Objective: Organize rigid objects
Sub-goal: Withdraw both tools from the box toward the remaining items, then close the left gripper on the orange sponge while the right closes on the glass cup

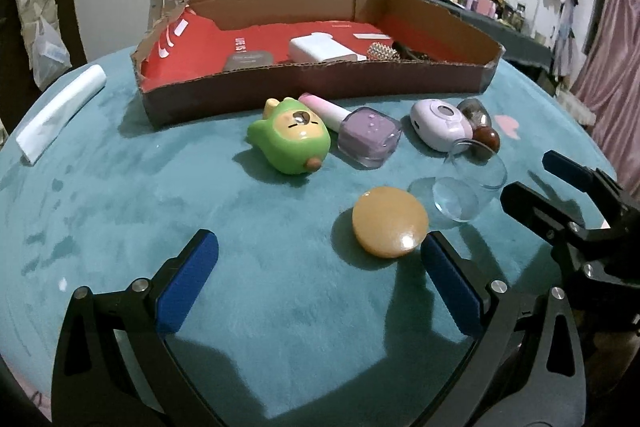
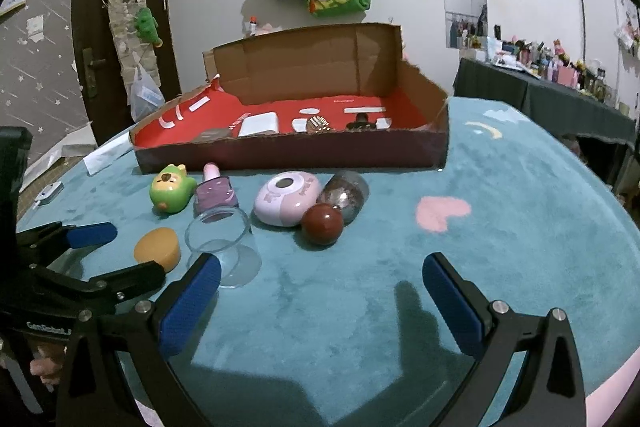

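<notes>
A cardboard box (image 1: 320, 83) (image 2: 288, 151) with a red floor stands at the back of the teal table. In front of it lie a green toy (image 1: 290, 143) (image 2: 172, 189), a purple bottle with a pink cap (image 1: 368, 137) (image 2: 216, 195), a pink oval device (image 1: 440, 125) (image 2: 288, 203), a dark red ball (image 1: 486, 139) (image 2: 322, 225), a speckled egg (image 2: 346, 193), a clear glass (image 1: 468, 185) (image 2: 222, 243) and an orange disc (image 1: 390, 221) (image 2: 158, 249). My left gripper (image 1: 318, 267) (image 2: 110, 253) is open and empty, its right pad beside the disc. My right gripper (image 2: 320, 283) (image 1: 532, 179) is open and empty, near the glass.
Inside the box lie a white block (image 1: 324, 49) (image 2: 260, 125), a grey case (image 1: 248, 61) and a studded item (image 1: 382, 51) (image 2: 318, 125). A white paper strip (image 1: 60, 113) lies at the table's left edge. A pink heart (image 2: 442, 213) is printed on the cloth.
</notes>
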The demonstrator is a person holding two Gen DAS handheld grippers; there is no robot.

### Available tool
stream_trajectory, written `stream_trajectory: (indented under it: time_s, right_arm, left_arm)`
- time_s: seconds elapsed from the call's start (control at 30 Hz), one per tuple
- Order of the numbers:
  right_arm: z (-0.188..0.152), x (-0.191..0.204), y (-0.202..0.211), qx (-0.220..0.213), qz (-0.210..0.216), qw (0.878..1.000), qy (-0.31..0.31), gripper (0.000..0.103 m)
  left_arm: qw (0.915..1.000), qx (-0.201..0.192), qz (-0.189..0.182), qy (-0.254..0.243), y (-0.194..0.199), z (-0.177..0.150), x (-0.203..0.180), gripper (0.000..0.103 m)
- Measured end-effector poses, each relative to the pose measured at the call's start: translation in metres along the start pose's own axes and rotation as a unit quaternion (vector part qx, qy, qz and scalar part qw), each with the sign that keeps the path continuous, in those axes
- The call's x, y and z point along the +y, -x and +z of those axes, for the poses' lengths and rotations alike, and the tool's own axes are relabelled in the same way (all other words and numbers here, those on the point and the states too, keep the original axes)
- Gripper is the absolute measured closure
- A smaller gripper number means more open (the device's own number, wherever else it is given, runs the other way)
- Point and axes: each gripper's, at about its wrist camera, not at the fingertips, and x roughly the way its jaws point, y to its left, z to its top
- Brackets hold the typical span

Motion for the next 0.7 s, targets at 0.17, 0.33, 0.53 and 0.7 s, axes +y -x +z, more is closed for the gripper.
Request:
stream_trajectory:
  time_s: [0.17, 0.33, 0.53, 0.7]
  right_arm:
    - [0.002, 0.009, -0.009, 0.014, 0.017, 1.0, 0.009, 0.0]
    - [0.005, 0.02, -0.015, 0.018, 0.031, 0.999, 0.023, 0.001]
    - [0.009, 0.025, -0.021, 0.023, 0.051, 0.998, 0.031, 0.018]
    - [0.01, 0.028, -0.024, 0.022, 0.065, 0.997, 0.038, 0.027]
  left_arm:
    - [0.9997, 0.006, 0.026, -0.001, -0.002, 0.003, 0.015, 0.0]
    - [1.0, 0.006, 0.0, -0.005, -0.001, 0.006, 0.019, 0.0]
    - [0.9995, 0.009, -0.026, -0.017, -0.006, 0.013, 0.014, 0.014]
    - [0.9986, 0.007, -0.034, -0.039, -0.008, 0.015, 0.006, 0.032]
